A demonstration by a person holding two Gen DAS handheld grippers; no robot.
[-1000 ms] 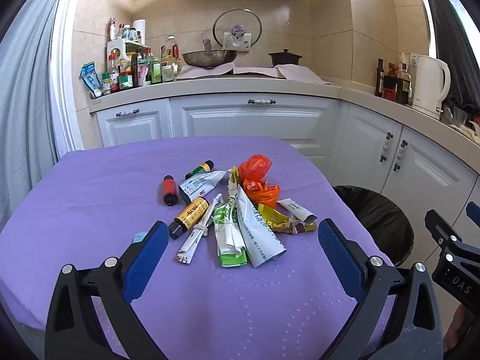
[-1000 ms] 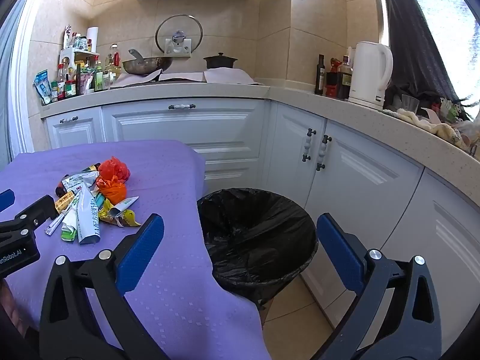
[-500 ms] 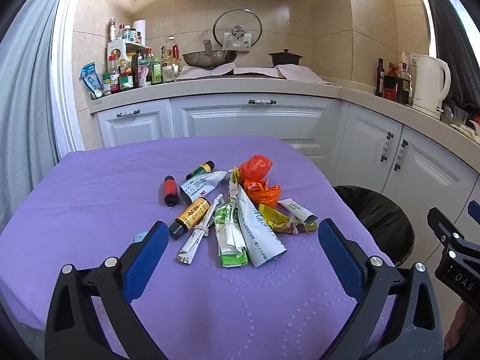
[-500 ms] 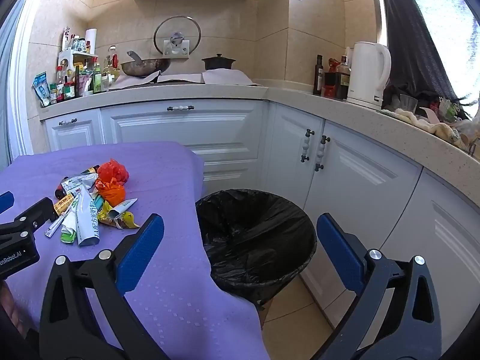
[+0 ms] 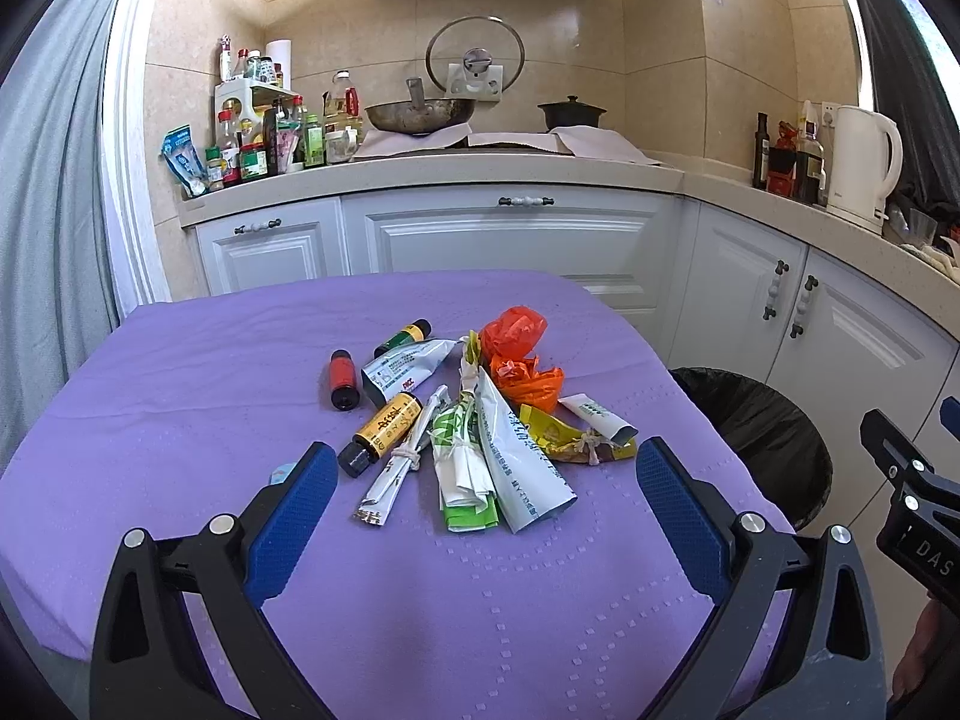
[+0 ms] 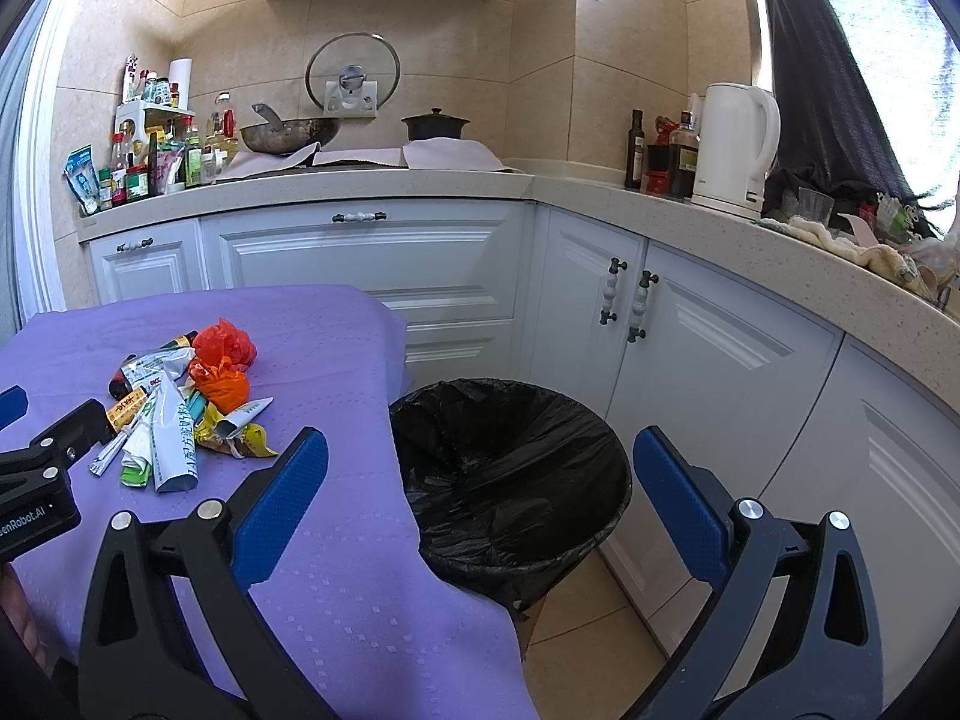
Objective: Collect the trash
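A: Where is the trash sitting?
B: The trash pile [image 5: 474, 420] is lying mid-table on the purple cloth [image 5: 180, 396]; the lined bin [image 6: 510, 468] is standing just right of it.
A: And the claws?
B: The left gripper [image 5: 486, 516] is hovering near the pile, jaws apart, empty. The right gripper [image 6: 480, 504] is gaping over the bin.

Your desk [image 5: 180, 396] wears a matt purple cloth with a faint embossed dot pattern. On it lie crinkled, glossy foil-and-plastic wrappers [image 5: 516, 468], thin orange plastic bags [image 5: 522, 360], knotted and shiny, and small dark glass-like bottles [image 5: 384, 432] with paper labels. To the right, the bin liner [image 6: 510, 462] is glossy black plastic film, creased all over. You hold the left gripper [image 5: 480, 498] with matt black plastic arms, bright metal screws, and blue jaws finely textured like rubber. The far cabinets [image 5: 510, 240] look smooth, satin white.
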